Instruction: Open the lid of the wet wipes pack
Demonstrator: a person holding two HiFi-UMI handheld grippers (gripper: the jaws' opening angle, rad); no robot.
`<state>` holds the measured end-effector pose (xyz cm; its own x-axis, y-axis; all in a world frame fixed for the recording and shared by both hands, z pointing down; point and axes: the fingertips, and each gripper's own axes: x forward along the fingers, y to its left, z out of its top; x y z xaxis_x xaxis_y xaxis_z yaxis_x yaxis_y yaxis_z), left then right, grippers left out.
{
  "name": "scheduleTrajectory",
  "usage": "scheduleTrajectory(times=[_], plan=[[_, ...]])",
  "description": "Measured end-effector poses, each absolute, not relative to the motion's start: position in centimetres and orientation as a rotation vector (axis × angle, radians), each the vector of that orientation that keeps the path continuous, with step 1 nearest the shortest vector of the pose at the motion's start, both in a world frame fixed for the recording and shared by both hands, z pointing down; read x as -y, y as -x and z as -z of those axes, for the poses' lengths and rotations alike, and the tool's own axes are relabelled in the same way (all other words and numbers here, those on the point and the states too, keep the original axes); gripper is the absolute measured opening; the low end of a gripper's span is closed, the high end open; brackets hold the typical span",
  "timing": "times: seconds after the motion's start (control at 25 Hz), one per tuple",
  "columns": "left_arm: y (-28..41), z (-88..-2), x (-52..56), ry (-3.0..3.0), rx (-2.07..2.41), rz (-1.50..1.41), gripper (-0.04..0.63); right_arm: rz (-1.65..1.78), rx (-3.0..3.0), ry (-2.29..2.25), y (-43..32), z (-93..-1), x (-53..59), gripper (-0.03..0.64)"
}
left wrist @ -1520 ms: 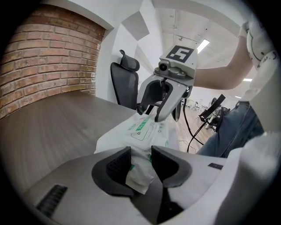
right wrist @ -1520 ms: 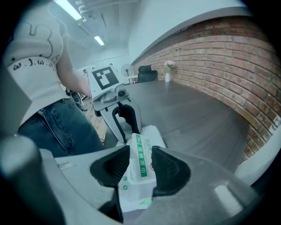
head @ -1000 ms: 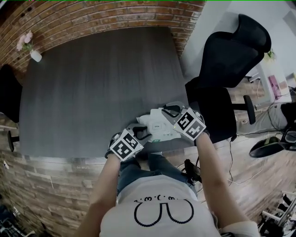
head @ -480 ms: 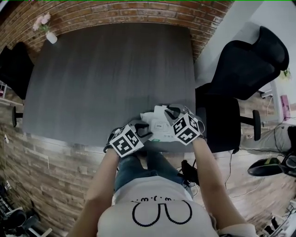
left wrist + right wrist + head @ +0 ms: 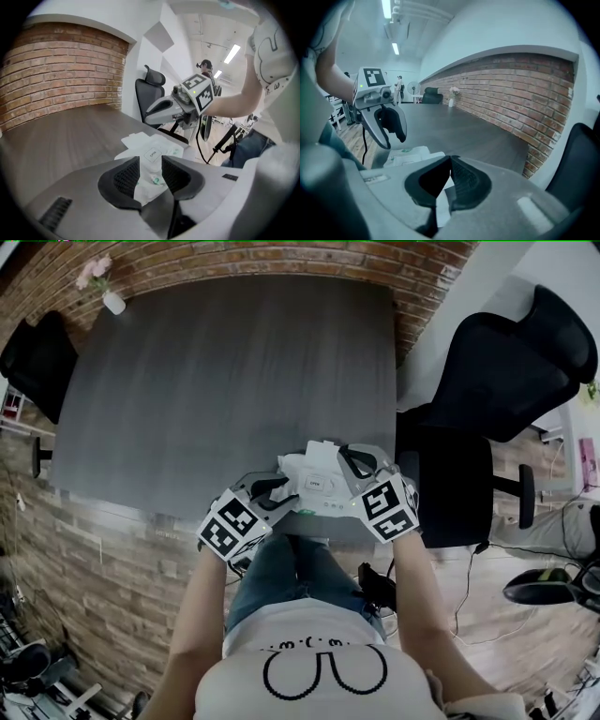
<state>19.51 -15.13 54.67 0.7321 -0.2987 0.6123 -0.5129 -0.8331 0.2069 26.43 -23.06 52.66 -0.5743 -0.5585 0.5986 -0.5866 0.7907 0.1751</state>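
pack: wipes pack (image 5: 317, 486) at table (image 5: 225, 381) near edge | left tongs (image 5: 278, 489), right tongs (image 5: 356, 465): flanking it

A small square label (image 5: 152, 153) on the wet wipes pack (image 5: 138, 141) reads "OPEN".

Dim, bluish fisheye views, dark vignetted corners, warped edges, bright glare from ceiling strip lights (image 5: 387, 8)
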Motion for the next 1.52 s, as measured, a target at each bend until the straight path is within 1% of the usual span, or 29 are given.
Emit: scheduleTrajectory(times=[0.24, 0.32, 0.44, 0.48, 0.52, 0.56, 0.6, 0.96, 1.28, 1.52], plan=[[-18.9, -48.1, 18.9, -2.598, 0.913, -0.355, 0.144, -0.072, 2.385, -1.025, -27.5, -49.2, 22.1, -0.002], [-17.8, -46.1, 19.8, -2.62, 1.033, -0.291, 0.131, -0.087, 2.414, -1.106, -27.9, -47.4, 21.8, -0.002], [-17.0, -43.8, 20.4, -2.685, 1.154, -0.291, 0.105, -0.064, 2.43, -1.211, -28.7, -45.1, 20.9, -0.002], [-16.9, -43.2, 20.4, -2.704, 1.192, -0.293, 0.089, -0.06, 2.426, -1.245, -29.0, -44.5, 20.5, -0.002], [-16.7, -42.4, 20.3, -2.719, 1.231, -0.292, 0.054, -0.059, 2.421, -1.278, -29.2, -44.0, 20.0, -0.002], [-16.5, -41.7, 20.1, -2.732, 1.268, -0.286, 0.004, -0.059, 2.416, -1.31, -29.5, -43.5, 19.4, -0.002], [-16.4, -40.9, 19.9, -2.748, 1.298, -0.277, -0.002, -0.055, 2.412, -1.336, -29.6, -42.9, 18.8, -0.002], [-15.6, -34.2, 16.7, -2.872, 1.395, -0.135, -0.002, 0.126, 2.391, -1.523, -29.4, -36.1, 13.7, -0.002], [-13.7, -30.7, 14.1, -2.912, 1.449, -0.031, -0.002, 0.21, 2.415, -1.599, -28.0, -31.6, 10.9, -0.002], [-12.6, -29.2, 13.1, -2.937, 1.483, 0.008, -0.002, 0.203, 2.448, -1.662, -27.6, -29.9, 9.9, -0.002]])
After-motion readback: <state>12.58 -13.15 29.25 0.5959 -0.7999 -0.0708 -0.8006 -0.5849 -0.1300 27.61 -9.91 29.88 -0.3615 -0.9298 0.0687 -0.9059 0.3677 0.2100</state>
